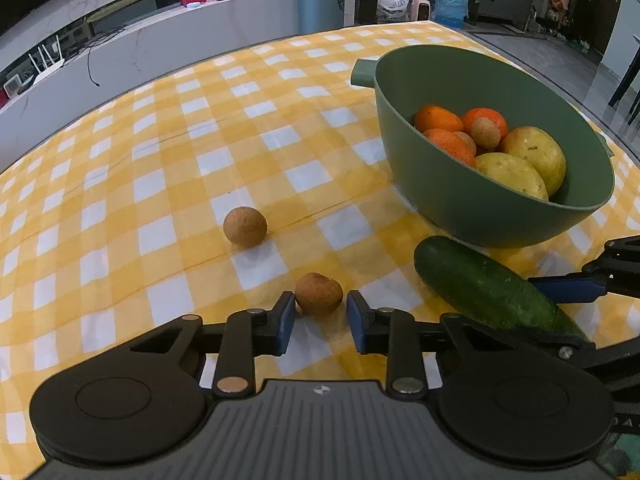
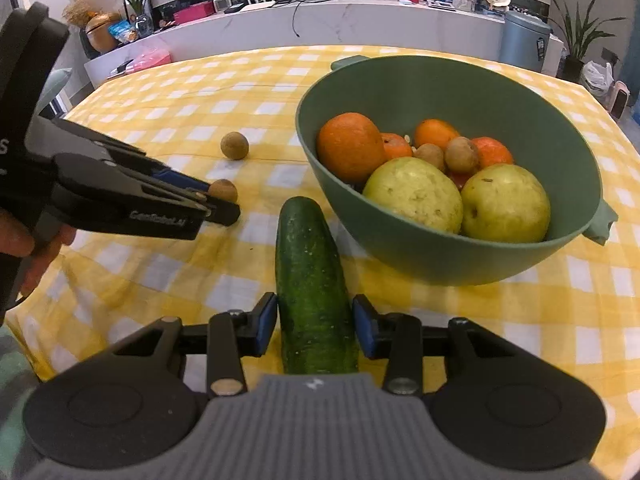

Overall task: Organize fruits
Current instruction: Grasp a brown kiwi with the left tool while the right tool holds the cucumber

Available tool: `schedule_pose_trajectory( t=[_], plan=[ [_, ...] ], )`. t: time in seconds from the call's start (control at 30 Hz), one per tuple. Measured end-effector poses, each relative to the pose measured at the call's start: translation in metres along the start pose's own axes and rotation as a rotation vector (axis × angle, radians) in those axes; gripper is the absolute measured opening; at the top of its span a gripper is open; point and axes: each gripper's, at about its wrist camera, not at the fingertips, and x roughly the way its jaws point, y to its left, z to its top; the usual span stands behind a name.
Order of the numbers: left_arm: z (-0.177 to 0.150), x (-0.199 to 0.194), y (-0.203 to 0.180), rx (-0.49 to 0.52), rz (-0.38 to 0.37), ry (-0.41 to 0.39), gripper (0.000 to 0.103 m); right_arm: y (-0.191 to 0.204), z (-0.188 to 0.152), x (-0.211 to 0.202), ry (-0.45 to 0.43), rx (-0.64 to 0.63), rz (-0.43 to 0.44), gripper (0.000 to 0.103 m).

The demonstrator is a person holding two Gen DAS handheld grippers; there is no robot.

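Matte black left gripper point(image 1: 320, 322) and right gripper point(image 2: 315, 326): blue pads, silver rivets, ribbed grey centre plate, round side discs; white lettering, bare-skinned hand point(image 2: 24, 248)

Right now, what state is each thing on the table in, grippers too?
Left gripper: open, straddling near longan.
Near longan: on cloth, not gripped.
Far longan: loose on cloth.
Right gripper: open around cucumber.
Cucumber: lying flat beside bowl.
Green bowl: upright, holding fruit.

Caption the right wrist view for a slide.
Right gripper straddles a cucumber beside the fruit-filled green bowl.
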Motion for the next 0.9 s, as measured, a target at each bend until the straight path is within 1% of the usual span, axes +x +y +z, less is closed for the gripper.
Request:
schedule_pose_trajectory(
  t=[0.07,0.3,0.5,0.67,0.77,0.83,0.87,0.9],
  plan=[
    [0.0,0.0,0.0,-0.006,-0.005,-0.004,0.029,0.0,0.0,-0.003,-0.002,-0.01,0.0,0.048],
    [-0.006,-0.004,-0.001,0.013,0.008,-0.014,0.028,-0.002,-0.005,-0.007,0.006,-0.033,0.001,0.048],
    [-0.003,-0.018,-0.002,-0.003,0.003,-0.011,0.028,0.004,-0.008,-0.004,-0.001,-0.1,-0.016,0.048],
    [-0.003,-0.029,-0.008,0.0,0.002,-0.006,0.028,0.007,-0.007,0.0,-0.009,-0.12,-0.027,0.048],
    [-0.003,-0.036,-0.012,0.003,0.007,-0.01,0.028,0.008,-0.008,0.002,-0.016,-0.139,-0.039,0.046],
    [-0.003,-0.041,-0.012,-0.008,0.005,-0.014,0.028,0.008,-0.01,0.001,-0.021,-0.142,-0.025,0.041],
    [-0.003,-0.044,-0.011,-0.015,0.003,-0.017,0.028,0.008,-0.011,0.0,-0.028,-0.145,-0.014,0.035],
    [-0.003,-0.048,-0.009,-0.025,0.001,-0.021,0.028,0.009,-0.012,0.001,-0.031,-0.149,-0.016,0.036]
  ],
)
